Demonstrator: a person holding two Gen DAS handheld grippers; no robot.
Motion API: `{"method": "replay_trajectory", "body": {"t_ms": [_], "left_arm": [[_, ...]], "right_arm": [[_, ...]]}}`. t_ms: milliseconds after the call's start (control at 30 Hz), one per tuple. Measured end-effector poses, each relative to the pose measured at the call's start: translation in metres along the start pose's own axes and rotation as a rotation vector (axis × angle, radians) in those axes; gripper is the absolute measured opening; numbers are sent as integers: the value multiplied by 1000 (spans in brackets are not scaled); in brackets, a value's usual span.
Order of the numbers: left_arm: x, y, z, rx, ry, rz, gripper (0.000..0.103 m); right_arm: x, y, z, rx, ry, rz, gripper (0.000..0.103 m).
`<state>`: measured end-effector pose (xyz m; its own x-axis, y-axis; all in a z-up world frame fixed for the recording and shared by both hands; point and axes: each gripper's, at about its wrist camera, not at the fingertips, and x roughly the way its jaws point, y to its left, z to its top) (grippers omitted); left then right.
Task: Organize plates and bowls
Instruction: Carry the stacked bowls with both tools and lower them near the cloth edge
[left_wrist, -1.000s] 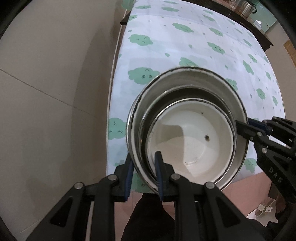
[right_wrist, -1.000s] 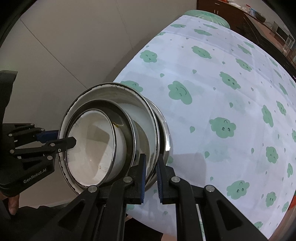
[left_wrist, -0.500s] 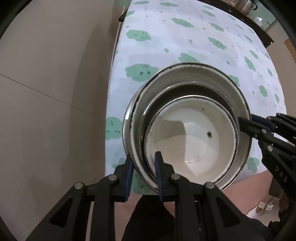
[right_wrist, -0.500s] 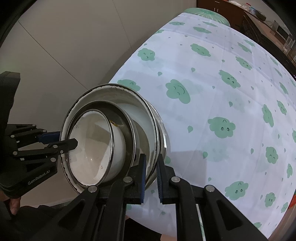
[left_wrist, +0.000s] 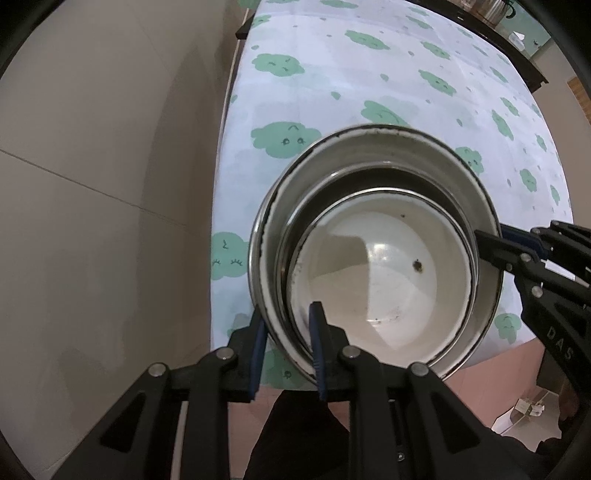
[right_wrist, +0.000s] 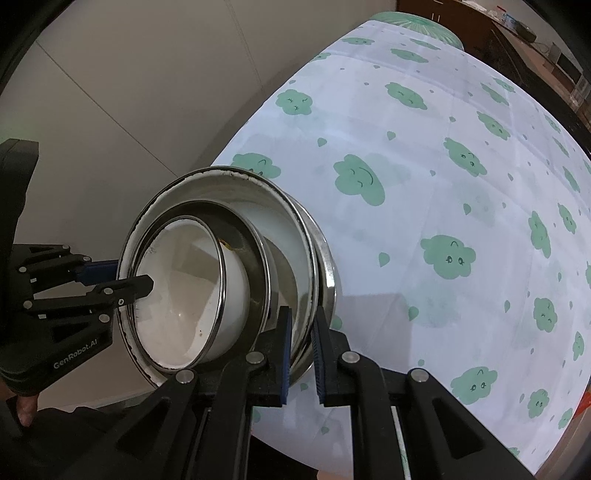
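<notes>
nested bowl stack (left_wrist: 373, 251): white enamel bowl (right_wrist: 184, 299) inside steel bowls, held over near edge of cloud-print tablecloth (left_wrist: 369, 74). left gripper (left_wrist: 286, 332) clenched on stack's near rim, one finger inside, one outside. right gripper (right_wrist: 301, 332) likewise clamped on the opposite rim wall. vs 0.5 s ago: stack sits slightly farther in over the cloth; both grips unchanged. stack tilted in right wrist view.
</notes>
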<state>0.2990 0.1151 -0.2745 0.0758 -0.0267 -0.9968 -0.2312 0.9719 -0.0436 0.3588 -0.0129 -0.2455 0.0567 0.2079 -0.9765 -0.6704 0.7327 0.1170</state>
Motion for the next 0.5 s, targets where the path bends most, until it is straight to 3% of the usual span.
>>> {"method": "replay_trajectory", "body": {"t_ms": [233, 500], "left_arm": [[-4, 2, -3, 6, -16, -42, 27], [-17, 1, -7, 37, -57, -46, 33]], "right_arm": [[0, -3, -5, 49, -21, 19, 18], [-4, 2, -12, 73, -39, -29, 19]]}}
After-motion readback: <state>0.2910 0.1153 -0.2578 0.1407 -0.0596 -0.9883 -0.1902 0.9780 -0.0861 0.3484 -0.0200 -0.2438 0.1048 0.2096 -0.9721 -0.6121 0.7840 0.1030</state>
